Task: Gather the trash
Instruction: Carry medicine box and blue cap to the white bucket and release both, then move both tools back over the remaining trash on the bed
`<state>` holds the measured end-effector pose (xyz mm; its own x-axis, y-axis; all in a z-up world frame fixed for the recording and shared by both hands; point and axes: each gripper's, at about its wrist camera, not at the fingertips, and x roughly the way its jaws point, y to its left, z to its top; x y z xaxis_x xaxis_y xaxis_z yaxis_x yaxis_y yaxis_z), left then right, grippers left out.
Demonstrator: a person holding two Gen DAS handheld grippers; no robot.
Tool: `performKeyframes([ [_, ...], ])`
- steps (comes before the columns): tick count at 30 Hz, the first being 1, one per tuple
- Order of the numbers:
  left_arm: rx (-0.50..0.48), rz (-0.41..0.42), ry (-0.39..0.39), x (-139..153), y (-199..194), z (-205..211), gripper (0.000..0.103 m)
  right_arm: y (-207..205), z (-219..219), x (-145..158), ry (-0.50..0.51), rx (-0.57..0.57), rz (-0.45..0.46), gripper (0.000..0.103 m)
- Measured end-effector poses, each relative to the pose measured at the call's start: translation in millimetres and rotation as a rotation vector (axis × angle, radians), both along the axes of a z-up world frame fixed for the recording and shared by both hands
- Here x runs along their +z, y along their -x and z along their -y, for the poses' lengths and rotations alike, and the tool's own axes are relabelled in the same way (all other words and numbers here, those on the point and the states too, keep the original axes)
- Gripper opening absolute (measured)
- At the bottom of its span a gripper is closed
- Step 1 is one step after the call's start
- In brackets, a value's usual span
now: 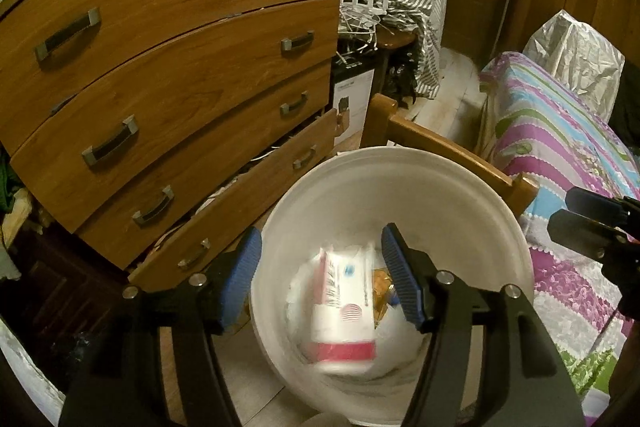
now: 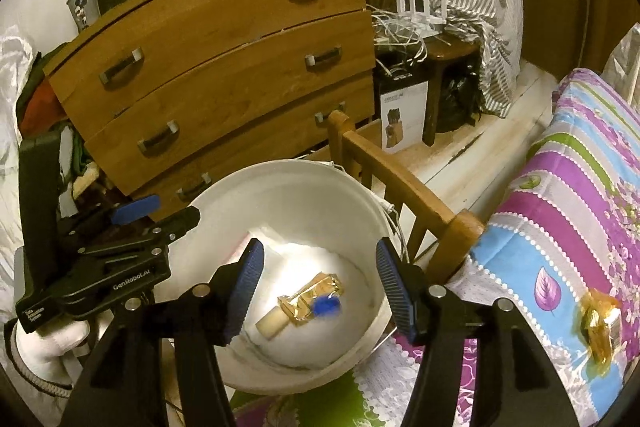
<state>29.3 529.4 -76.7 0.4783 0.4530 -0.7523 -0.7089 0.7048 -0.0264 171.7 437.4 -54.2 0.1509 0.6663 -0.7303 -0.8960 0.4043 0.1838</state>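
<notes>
the left tongs (image 1: 320, 275) hang released above the white bucket (image 1: 480, 195), jaws wide with nothing between them. below them a blurred red-and-white carton (image 1: 344, 311), possibly in mid-fall, sits inside the bucket beside a gold wrapper (image 2: 312, 297), a cork (image 2: 270, 325) and a blue scrap (image 2: 326, 306). the right tongs (image 2: 318, 287) are also released, over the bucket's near rim. another gold wrapper (image 2: 598, 327) lies on the striped bed cover (image 2: 560, 207). a wooden dresser (image 1: 160, 67) stands behind the bucket.
</notes>
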Motion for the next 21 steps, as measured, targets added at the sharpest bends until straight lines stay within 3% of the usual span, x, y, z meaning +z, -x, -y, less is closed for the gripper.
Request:
performKeyframes([
  [5, -0.016, 0.012, -0.009, 7, 0, 15, 0.060, 9, 29, 15, -0.050, -0.013, 0.019, 0.060],
  [11, -0.084, 0.042, -0.016, 13, -4, 53, 0.060, 36, 119, 40, -0.148, -0.067, 0.117, 0.060],
  [17, -0.253, 0.063, -0.010, 9, -31, 132, 0.060, 52, 238, 39, -0.186, -0.184, 0.198, 0.060],
  [21, -0.398, 0.058, 0.001, -1, -55, 195, 0.060, 47, 315, 21, -0.177, -0.276, 0.182, 0.060],
])
